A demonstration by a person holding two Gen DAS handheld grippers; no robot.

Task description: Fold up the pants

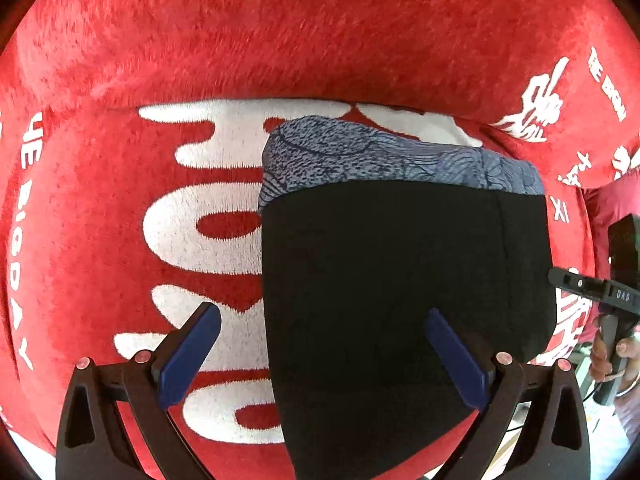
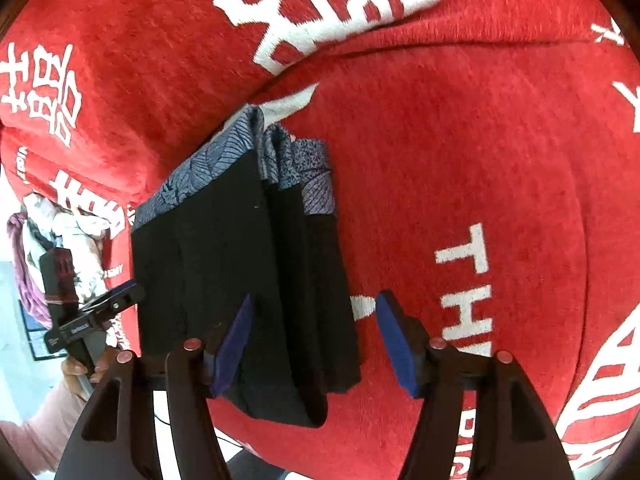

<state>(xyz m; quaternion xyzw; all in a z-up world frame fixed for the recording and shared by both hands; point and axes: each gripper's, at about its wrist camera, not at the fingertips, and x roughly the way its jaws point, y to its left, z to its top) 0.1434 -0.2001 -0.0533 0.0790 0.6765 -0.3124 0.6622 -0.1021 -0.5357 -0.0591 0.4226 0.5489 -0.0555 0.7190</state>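
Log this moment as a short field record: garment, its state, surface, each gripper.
garment: black pants with a blue-grey patterned band
state: folded into a compact stack, layered edges visible in the right wrist view
surface: red blanket with white lettering
left gripper: open, holding nothing, fingers either side of the near left edge
right gripper: open, holding nothing, over the near right edge

Each gripper (image 1: 324, 354) (image 2: 314, 342): black frame, 2 blue pads, pinkish-silver screws; pink sleeve (image 2: 44, 420).
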